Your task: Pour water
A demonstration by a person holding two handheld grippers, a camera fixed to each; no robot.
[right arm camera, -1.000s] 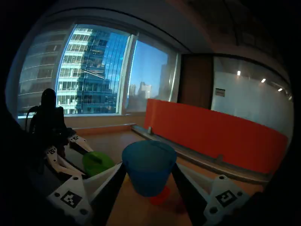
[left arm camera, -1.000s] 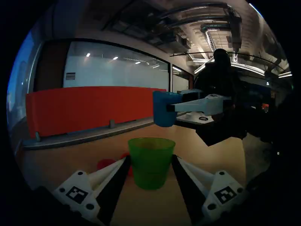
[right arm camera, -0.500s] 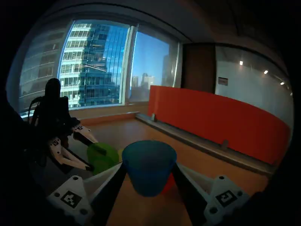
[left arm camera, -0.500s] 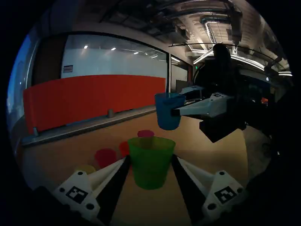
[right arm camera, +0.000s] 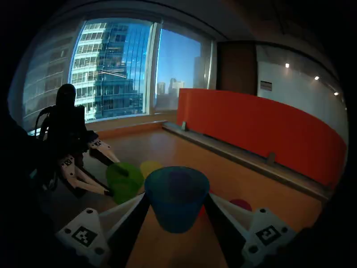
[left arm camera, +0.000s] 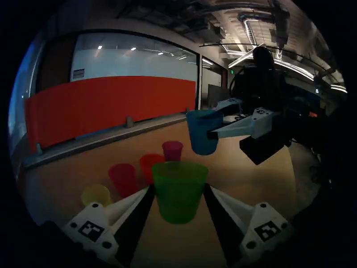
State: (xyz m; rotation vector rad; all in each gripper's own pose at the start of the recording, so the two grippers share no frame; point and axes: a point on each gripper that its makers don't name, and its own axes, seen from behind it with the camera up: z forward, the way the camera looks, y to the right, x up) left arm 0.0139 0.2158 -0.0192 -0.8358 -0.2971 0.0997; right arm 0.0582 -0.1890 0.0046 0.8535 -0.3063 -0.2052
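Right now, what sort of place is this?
Probably an office in a high-rise: large windows facing glass towers, an orange partition along a wooden table, exposed ceiling ducts.

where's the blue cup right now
The blue cup sits low and central in the right gripper view, clamped in the right hand-held gripper; in the left gripper view it hangs right of centre, above the green cup.

The green cup point(left arm camera: 179, 192) & blue cup point(right arm camera: 176, 203): smooth plastic, see-through, a bit shiny. Small cups point(left arm camera: 123, 176) far on the table point(left arm camera: 250, 174): plastic too. Table: smooth wood w/ a soft shine. Gripper fingers point(left arm camera: 120, 212): matt plastic, white outside, black inside. Window point(right arm camera: 111, 71): shiny glass. Orange wall point(left arm camera: 111, 102): smooth, matt.
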